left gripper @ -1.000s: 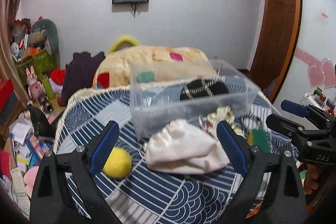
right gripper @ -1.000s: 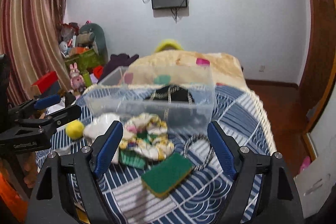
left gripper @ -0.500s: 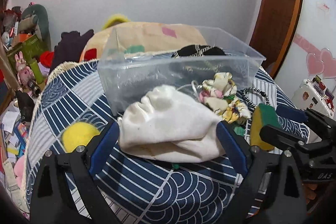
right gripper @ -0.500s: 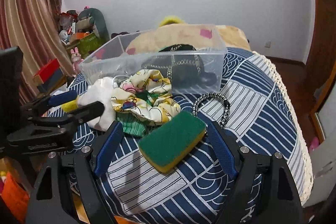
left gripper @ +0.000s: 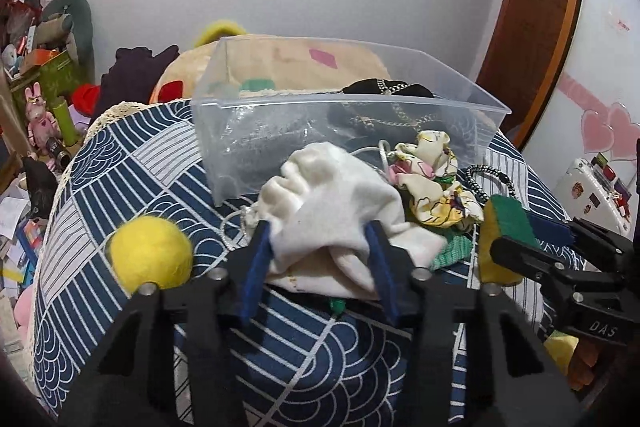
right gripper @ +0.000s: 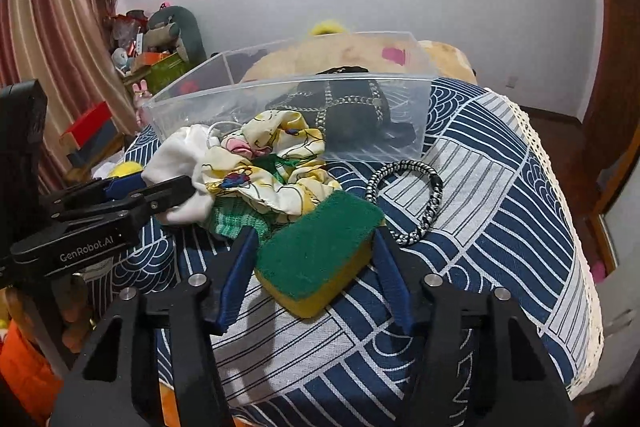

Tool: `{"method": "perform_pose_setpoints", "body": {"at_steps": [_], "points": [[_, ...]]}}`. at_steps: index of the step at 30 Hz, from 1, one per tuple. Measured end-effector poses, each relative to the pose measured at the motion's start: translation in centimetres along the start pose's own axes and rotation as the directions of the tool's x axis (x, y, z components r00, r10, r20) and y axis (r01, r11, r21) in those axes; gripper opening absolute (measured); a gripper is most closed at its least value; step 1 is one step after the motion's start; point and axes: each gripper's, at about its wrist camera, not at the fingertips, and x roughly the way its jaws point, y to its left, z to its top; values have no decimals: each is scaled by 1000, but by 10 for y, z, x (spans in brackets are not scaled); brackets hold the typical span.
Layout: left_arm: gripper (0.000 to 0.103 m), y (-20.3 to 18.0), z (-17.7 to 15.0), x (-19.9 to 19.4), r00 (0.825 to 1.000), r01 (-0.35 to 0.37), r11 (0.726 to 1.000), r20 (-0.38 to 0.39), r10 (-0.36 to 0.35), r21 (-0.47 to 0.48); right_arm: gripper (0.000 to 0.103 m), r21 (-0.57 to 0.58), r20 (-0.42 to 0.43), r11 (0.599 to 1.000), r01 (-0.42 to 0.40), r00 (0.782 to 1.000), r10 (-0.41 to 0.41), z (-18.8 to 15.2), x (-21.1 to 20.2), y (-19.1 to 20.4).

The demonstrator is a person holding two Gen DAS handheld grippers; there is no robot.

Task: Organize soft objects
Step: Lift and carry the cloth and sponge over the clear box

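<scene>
My left gripper point(left gripper: 318, 227) is shut on a white drawstring pouch point(left gripper: 332, 203) that lies on the blue patterned tablecloth point(left gripper: 132, 183). My right gripper point(right gripper: 314, 235) is shut on a green and yellow sponge point(right gripper: 316, 259), also seen in the left wrist view point(left gripper: 506, 227). A floral scrunchie point(right gripper: 272, 155), a green knit cloth point(right gripper: 236, 221) and a black and white braided band point(right gripper: 408, 203) lie between them. A yellow felt ball point(left gripper: 150, 253) sits to the left. A clear plastic bin point(left gripper: 344, 119) behind holds a black item point(right gripper: 352, 107).
A cream plush cushion point(left gripper: 288, 63) lies behind the bin. Toys and boxes point(left gripper: 44, 67) clutter the floor at the left. A wooden door point(left gripper: 532, 19) stands at the right. The table's lace edge point(right gripper: 568, 227) drops off at the right.
Both grippers moved forward and down onto the table. The left one closed on the white pouch and the right one closed on the sponge.
</scene>
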Motion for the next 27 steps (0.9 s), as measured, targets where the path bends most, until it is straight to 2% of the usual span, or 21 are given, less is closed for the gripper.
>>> {"method": "perform_pose_setpoints", "body": {"at_steps": [2, 9, 27], "points": [[35, 2, -1, -2, 1000, -1, 1000, 3, 1, -9, 51, 1, 4, 1000, 0, 1000, 0, -1, -1, -2], [33, 12, -1, -18, 1000, 27, 998, 16, -26, -55, 48, 15, 33, 1000, -12, 999, 12, 0, -11, -5], [33, 8, 21, -77, 986, 12, 999, 167, -7, -30, 48, -30, 172, 1000, -3, 985, 8, 26, -48, 6]]}}
